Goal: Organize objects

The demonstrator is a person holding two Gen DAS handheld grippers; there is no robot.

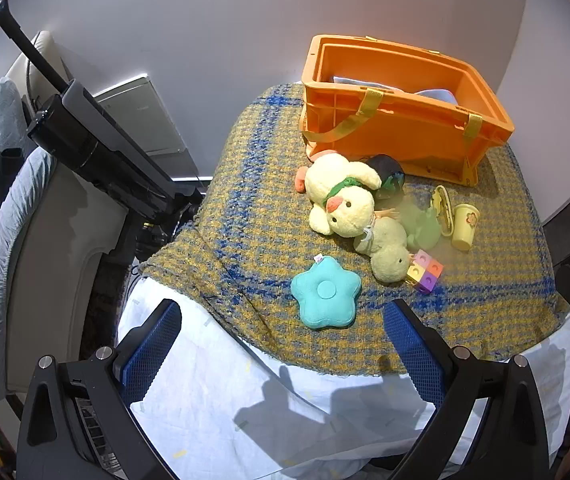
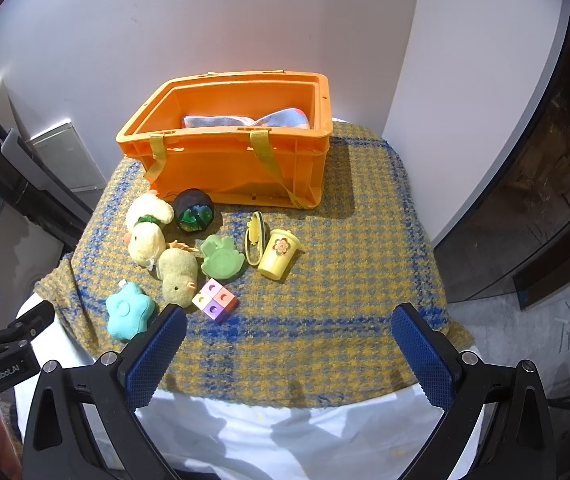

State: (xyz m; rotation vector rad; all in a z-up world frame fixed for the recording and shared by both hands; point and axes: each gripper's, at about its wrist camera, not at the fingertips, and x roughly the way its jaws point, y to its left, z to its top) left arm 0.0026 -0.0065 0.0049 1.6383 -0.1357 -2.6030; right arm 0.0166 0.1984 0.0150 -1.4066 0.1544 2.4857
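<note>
Left wrist view is showing the left claw (image 1: 283, 344) gaping wide, empty, its ribbed blue pads hovering near a soft teal star cushion (image 1: 325, 297) on the woolly checked blanket (image 1: 245, 208) draping the tabletop. Right claw (image 2: 288, 354) is likewise spreading, empty, while the orange plastic crate (image 2: 241, 160) is half hiding folded cloth (image 2: 245, 120)

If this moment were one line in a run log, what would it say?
stage: start | left hand-held gripper: open, empty | right hand-held gripper: open, empty | toys: loose on blanket | orange crate: holds cloth only
</note>
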